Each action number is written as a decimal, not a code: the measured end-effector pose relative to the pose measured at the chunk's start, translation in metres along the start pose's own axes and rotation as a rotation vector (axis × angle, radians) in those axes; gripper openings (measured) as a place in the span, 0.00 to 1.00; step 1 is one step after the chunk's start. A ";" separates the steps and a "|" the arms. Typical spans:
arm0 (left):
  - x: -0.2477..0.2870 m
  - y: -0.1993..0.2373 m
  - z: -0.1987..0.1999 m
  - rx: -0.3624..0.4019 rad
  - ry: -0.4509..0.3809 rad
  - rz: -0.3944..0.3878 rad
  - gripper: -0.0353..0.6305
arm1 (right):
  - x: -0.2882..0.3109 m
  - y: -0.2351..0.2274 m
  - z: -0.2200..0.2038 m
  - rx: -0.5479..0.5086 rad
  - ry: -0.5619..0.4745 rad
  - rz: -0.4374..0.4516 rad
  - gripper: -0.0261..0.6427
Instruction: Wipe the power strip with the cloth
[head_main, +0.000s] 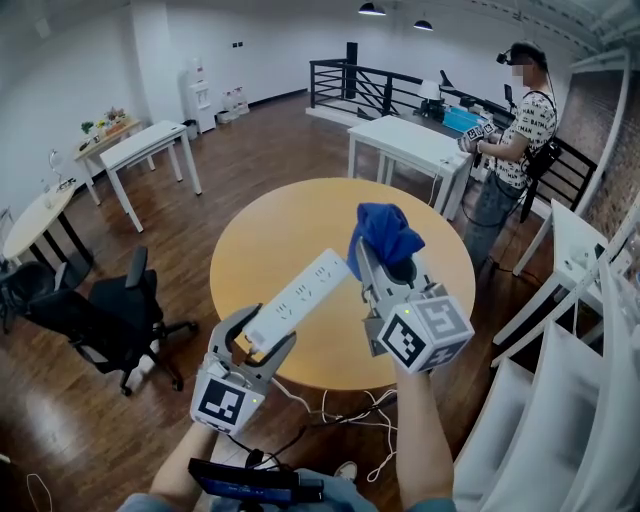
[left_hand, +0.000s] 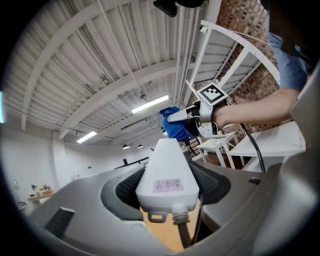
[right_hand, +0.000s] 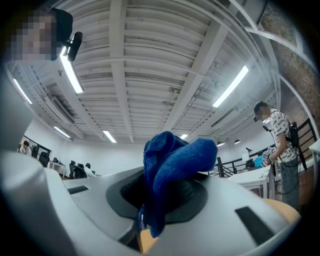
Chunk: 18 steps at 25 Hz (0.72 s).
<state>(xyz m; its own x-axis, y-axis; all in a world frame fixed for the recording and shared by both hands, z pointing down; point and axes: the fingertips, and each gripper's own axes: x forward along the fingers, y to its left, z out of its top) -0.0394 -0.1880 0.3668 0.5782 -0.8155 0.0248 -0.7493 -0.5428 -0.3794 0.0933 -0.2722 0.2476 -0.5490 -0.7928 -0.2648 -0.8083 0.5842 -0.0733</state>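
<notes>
Item one, at 7 o'clock, nearest us: left gripper (head_main: 262, 338), jaws set wide and clamped on the cord end of a white power strip (head_main: 300, 294), which we held above the table, slanting toward 1 o'clock.

Item two, at 5 o'clock: right gripper (head_main: 388, 268), jaws pinched on a bunched blue cloth (head_main: 383, 228). The cloth sat just beside the strip's far end; we could not tell whether they touched.

Item three, beneath both: round wooden table (head_main: 300, 215).

Item four, at 9 o'clock: black office chair (head_main: 110, 320).

Item five, at 1 o'clock, far: white desk (head_main: 410, 145), with a person (head_main: 515, 130) standing beside it.
</notes>
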 end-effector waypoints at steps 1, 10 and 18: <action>0.001 0.000 0.000 -0.001 0.001 0.000 0.47 | -0.003 -0.001 0.000 0.006 -0.004 -0.006 0.14; 0.003 0.001 0.002 -0.015 -0.002 0.002 0.47 | -0.019 0.004 -0.010 -0.001 -0.007 -0.016 0.14; 0.005 0.001 0.002 -0.039 -0.005 0.005 0.47 | -0.030 0.027 -0.021 0.017 -0.021 0.027 0.14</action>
<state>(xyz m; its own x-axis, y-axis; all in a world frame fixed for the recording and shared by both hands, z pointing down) -0.0369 -0.1923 0.3643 0.5761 -0.8172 0.0179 -0.7640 -0.5461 -0.3436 0.0834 -0.2358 0.2735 -0.5660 -0.7728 -0.2872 -0.7892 0.6086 -0.0822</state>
